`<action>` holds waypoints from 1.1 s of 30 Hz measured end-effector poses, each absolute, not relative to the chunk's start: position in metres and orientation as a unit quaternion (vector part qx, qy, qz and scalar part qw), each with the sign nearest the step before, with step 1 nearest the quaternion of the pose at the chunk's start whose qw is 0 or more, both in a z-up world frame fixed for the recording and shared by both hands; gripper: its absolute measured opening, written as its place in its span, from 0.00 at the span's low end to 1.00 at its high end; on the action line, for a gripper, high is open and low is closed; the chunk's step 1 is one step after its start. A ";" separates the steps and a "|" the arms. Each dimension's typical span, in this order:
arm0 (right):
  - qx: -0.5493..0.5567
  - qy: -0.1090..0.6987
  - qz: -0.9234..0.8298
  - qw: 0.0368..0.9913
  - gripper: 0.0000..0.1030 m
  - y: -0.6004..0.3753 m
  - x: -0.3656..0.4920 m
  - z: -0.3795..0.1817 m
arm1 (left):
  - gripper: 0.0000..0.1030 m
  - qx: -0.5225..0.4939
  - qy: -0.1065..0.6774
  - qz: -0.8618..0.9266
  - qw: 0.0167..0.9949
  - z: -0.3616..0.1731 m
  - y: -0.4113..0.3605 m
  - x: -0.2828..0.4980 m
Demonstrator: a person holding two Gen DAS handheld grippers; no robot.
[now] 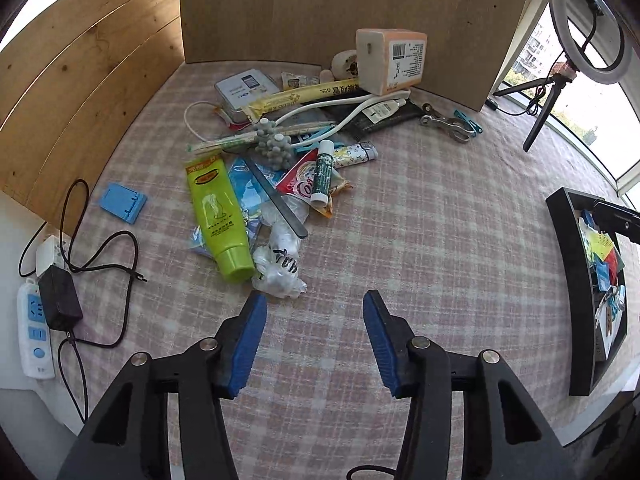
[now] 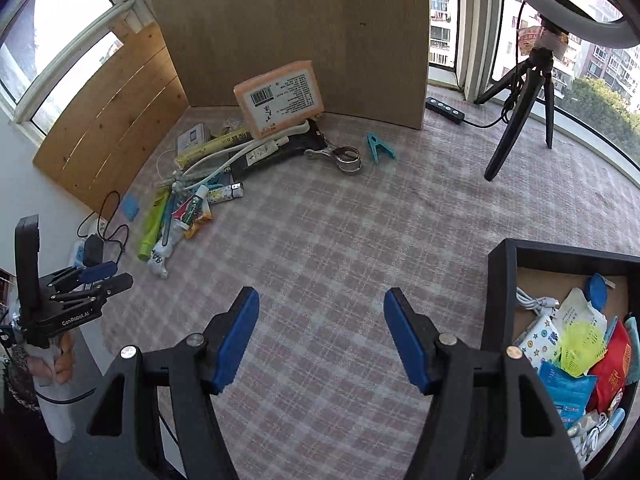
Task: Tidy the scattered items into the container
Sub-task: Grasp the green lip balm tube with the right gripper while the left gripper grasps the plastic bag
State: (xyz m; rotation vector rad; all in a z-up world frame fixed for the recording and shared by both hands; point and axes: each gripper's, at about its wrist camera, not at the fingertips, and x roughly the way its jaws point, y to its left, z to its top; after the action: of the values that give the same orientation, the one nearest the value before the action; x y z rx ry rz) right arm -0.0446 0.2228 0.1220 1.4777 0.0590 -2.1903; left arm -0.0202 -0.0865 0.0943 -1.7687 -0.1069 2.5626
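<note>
A pile of scattered items lies on the checked cloth: a green tube (image 1: 219, 216), a crumpled plastic bag (image 1: 280, 264), a glue stick (image 1: 323, 172), a grey bumpy ball (image 1: 272, 142), an orange box (image 1: 394, 60) and metal tongs (image 1: 448, 123). My left gripper (image 1: 316, 340) is open and empty, just short of the plastic bag. The black container (image 2: 500, 300) at the right holds several packets. My right gripper (image 2: 320, 332) is open and empty, left of the container. The pile (image 2: 192, 200) lies far left in the right wrist view.
A blue phone stand (image 1: 122, 202) lies apart at the left. A power strip (image 1: 34, 328), a black adapter and cables sit at the left edge. A cardboard wall (image 1: 340, 8) and wood panel back the table. A tripod with ring light (image 2: 520, 108) stands at the right.
</note>
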 end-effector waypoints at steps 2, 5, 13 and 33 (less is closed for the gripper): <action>0.542 0.015 -0.799 0.261 0.62 0.202 -0.052 0.122 | 0.45 -0.574 -0.027 0.818 0.022 0.088 -0.090 -0.027; 0.545 0.001 -0.793 0.274 0.62 0.170 -0.064 0.118 | 0.43 -0.580 -0.011 0.814 0.031 0.080 -0.095 -0.036; 0.584 0.004 -0.756 0.295 0.54 0.079 -0.089 0.082 | 0.40 -0.589 0.002 0.805 0.067 0.063 -0.098 -0.059; 0.647 0.037 -0.705 0.287 0.27 -0.028 -0.123 0.018 | 0.35 -0.601 0.005 0.795 0.078 0.034 -0.104 -0.073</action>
State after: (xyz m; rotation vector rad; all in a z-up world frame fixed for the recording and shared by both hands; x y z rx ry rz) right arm -0.1227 -0.0275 0.0181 1.7303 0.0982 -1.8848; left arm -0.0733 -0.1036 0.0343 -1.8004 0.0160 2.3820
